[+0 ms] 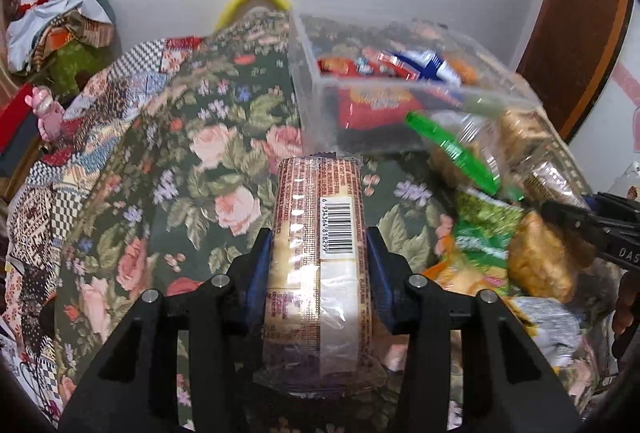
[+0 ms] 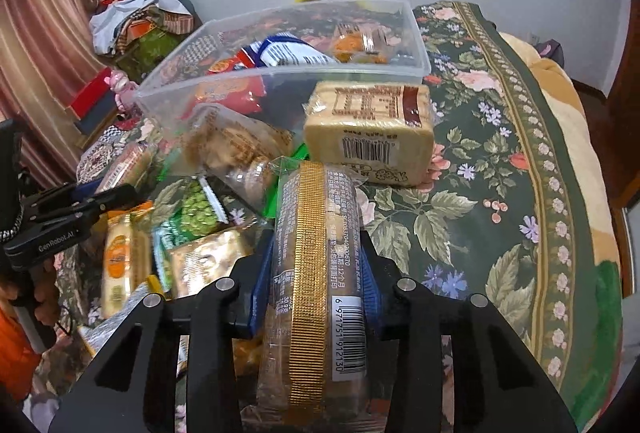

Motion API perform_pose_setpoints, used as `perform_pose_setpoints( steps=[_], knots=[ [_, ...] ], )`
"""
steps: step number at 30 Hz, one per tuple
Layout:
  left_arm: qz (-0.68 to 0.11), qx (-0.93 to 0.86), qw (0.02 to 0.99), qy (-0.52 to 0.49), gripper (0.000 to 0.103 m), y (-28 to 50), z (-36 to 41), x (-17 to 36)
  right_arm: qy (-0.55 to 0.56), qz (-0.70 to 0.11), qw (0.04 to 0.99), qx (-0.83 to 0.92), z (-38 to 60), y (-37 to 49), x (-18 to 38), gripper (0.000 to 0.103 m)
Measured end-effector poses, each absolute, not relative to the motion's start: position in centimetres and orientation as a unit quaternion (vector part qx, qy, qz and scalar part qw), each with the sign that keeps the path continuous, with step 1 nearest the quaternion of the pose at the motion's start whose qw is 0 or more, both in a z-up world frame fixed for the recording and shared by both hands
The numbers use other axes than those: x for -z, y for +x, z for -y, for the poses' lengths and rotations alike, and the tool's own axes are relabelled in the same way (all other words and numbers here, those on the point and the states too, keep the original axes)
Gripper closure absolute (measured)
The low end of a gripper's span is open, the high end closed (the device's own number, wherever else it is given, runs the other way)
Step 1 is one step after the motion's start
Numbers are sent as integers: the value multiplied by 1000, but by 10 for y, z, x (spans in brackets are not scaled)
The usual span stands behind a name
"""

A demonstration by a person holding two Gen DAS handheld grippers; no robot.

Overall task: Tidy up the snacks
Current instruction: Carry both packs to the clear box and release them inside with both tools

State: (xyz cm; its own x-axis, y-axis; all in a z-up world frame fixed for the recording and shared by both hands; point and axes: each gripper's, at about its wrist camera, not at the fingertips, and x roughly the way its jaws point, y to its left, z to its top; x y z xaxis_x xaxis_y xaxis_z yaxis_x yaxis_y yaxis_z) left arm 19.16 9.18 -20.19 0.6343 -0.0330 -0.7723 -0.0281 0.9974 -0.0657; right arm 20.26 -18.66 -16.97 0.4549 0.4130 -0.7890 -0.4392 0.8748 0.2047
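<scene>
Both fingers (image 1: 374, 253) (image 2: 366, 265) pairs clamp wrapped snack packets (image 1: 320, 233) (image 2: 316, 273) edgewise.

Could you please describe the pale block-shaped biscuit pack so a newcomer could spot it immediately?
Find the clear plastic bin on the floral bedspread. The biscuit pack lies against its near wall, just beyond the right gripper. Unlike the crinkly bags beside it, it is a cream rectangular brick with a barcode facing the camera.
</scene>
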Motion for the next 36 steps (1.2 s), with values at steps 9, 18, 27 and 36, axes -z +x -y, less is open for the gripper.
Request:
perform_pose_setpoints(
  steps=[9, 18, 27, 36],
  knots=[
    [-372, 15, 927, -39, 58, 184, -82, 149, -9, -428, 866, -257, 190, 201, 143, 67],
    [-347, 31, 936, -40, 58, 200, -71, 122, -9, -384, 887, -258, 186, 213, 111, 67],
    [-330, 40, 942, -38, 58, 232, -65, 102, -8, -353, 901, -252, 177, 239, 89, 67],
    [-322, 36, 946, -30, 58, 272, -61, 96, -10, -340, 906, -253, 162, 275, 79, 67]
  ],
)
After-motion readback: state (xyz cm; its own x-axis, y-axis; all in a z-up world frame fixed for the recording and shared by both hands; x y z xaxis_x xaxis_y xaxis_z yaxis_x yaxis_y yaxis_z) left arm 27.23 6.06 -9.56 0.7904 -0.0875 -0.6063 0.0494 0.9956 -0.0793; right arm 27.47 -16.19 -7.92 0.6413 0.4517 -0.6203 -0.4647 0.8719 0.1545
